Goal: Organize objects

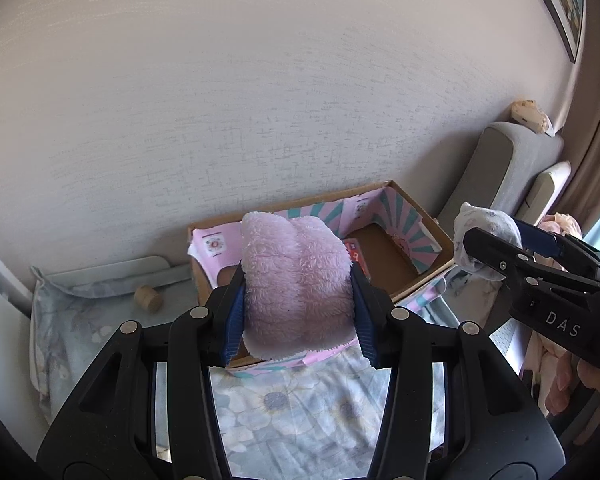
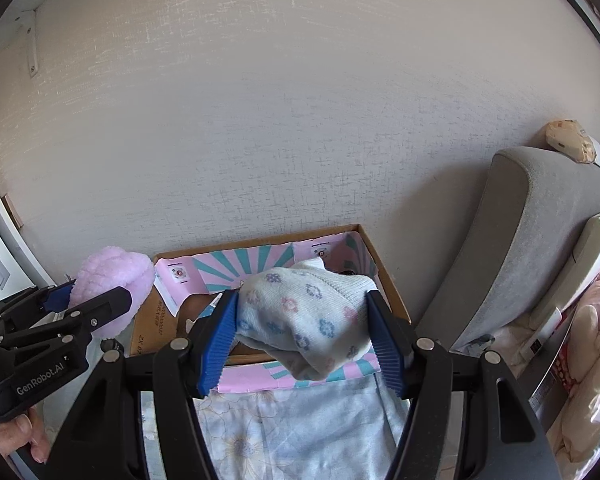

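Readable writing first: "DAS" in pale letters on the black body of the right claw [image 1: 496,240] as seen from the left wrist view; "GenRobot.AI" on the body of the left claw [image 2: 96,300] as seen from the right wrist view. Printed text ran along an inner flap of the cardboard box [image 2: 384,280], too small to read. Left claw was closed on a pink fluffy sock [image 1: 296,276], blue ribbed pads pressed into both sides; sock was bunched, plush and pale pink, held in the air over the near left part of the box. Right claw was closed on a white knitted sock [image 2: 304,312], pads pressed at both sides; sock was ribbed at the cuff, dotted with small blue, purple and pink flower motifs, bunched, toe end hanging below the pads over the near rim of the box. Box was open-topped, brown outside, lined with pink-and-teal sunburst print and small square labels, set on a pale blue floral bedsheet [image 1: 300,408] against a textured wall [image 1: 260,100]. A red item [image 1: 356,256] lay inside the box. A small wooden cylinder [image 1: 149,298] lay on the sheet left of the box. A grey padded headboard [image 2: 540,248] stood to the right.
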`<state>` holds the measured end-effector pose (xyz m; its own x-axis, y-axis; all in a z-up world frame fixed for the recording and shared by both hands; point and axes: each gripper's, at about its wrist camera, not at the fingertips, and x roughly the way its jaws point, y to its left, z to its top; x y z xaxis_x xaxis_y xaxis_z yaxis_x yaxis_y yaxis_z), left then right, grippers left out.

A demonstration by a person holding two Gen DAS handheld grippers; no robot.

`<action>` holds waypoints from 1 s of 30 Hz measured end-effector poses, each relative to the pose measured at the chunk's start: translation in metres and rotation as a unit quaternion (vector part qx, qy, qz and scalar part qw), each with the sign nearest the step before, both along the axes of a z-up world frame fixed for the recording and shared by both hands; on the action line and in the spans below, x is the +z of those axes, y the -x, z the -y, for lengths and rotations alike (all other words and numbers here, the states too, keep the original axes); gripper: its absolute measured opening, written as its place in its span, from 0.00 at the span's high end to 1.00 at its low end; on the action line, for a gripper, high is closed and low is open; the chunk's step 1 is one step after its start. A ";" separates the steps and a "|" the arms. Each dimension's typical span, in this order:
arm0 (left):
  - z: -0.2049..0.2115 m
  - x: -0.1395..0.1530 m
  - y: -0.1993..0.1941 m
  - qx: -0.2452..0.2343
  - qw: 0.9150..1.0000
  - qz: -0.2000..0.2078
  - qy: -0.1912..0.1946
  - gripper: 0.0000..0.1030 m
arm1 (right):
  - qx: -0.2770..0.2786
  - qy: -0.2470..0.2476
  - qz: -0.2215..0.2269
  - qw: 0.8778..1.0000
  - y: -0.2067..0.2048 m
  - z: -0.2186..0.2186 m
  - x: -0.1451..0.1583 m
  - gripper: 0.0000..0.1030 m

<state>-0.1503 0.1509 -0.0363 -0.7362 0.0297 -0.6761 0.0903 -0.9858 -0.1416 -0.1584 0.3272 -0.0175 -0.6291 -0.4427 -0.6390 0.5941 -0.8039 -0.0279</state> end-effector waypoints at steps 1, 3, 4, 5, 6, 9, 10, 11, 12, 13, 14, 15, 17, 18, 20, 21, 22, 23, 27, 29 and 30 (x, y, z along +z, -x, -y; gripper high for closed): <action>-0.002 -0.001 0.003 -0.002 1.000 0.001 0.002 0.59 | 0.001 -0.001 0.001 1.000 0.002 0.000 0.001 0.43; -0.004 -0.002 0.009 -0.008 1.000 0.005 0.006 0.59 | 0.005 -0.006 0.001 1.000 0.003 0.000 0.006 0.43; -0.005 -0.003 0.013 -0.012 1.000 0.008 0.008 0.59 | 0.007 -0.008 0.001 1.000 0.006 0.002 0.005 0.43; -0.005 -0.004 0.016 -0.014 1.000 0.010 0.010 0.59 | 0.010 -0.009 0.000 1.000 0.007 0.005 0.007 0.43; -0.005 -0.004 0.020 -0.018 1.000 0.014 0.013 0.59 | 0.013 -0.011 0.002 1.000 0.014 0.005 0.007 0.43; -0.004 -0.006 0.035 -0.029 0.999 0.021 0.014 0.59 | 0.022 -0.016 0.005 1.000 0.024 0.013 0.007 0.43; -0.004 -0.008 0.041 -0.033 0.999 0.024 0.017 0.59 | 0.028 -0.020 0.006 0.999 0.027 0.017 0.007 0.43; -0.004 -0.009 0.046 -0.035 0.999 0.027 0.020 0.59 | 0.032 -0.024 0.003 0.999 0.031 0.021 0.008 0.43; -0.004 -0.010 0.050 -0.038 0.999 0.028 0.023 0.59 | 0.035 -0.028 0.002 0.999 0.034 0.024 0.007 0.43; -0.003 -0.012 0.055 -0.043 0.998 0.031 0.024 0.59 | 0.041 -0.033 0.005 0.999 0.039 0.029 0.006 0.43; -0.003 -0.013 0.059 -0.047 0.998 0.035 0.027 0.59 | 0.044 -0.034 0.008 0.998 0.043 0.032 0.005 0.43; -0.003 -0.015 0.065 -0.051 0.997 0.039 0.031 0.59 | 0.049 -0.035 0.012 0.998 0.047 0.035 0.004 0.43; -0.001 -0.019 0.074 -0.058 0.997 0.047 0.034 0.59 | 0.057 -0.041 0.021 0.997 0.056 0.044 0.001 0.43; 0.000 -0.022 0.079 -0.061 0.996 0.051 0.033 0.59 | 0.060 -0.043 0.024 0.997 0.060 0.047 -0.001 0.43; 0.003 -0.028 0.088 -0.070 0.995 0.059 0.028 0.59 | 0.067 -0.054 0.035 0.996 0.071 0.057 -0.007 0.43; 0.004 -0.032 0.093 -0.073 0.995 0.064 0.028 0.59 | 0.071 -0.057 0.039 0.995 0.076 0.060 -0.010 0.43; 0.004 -0.035 0.098 -0.076 0.994 0.068 0.027 0.59 | 0.073 -0.060 0.041 0.995 0.080 0.064 -0.012 0.43; 0.004 -0.039 0.103 -0.079 0.994 0.073 0.026 0.59 | 0.076 -0.066 0.046 0.994 0.086 0.069 -0.016 0.43; 0.008 -0.057 0.125 -0.091 0.990 0.102 0.017 0.59 | 0.082 -0.076 0.062 0.992 0.103 0.081 -0.029 0.43; 0.010 -0.066 0.136 -0.098 0.988 0.121 0.008 0.59 | 0.083 -0.078 0.083 0.990 0.114 0.087 -0.038 0.43; 0.010 -0.071 0.140 -0.100 0.986 0.131 0.006 0.59 | 0.083 -0.080 0.092 0.989 0.119 0.089 -0.042 0.43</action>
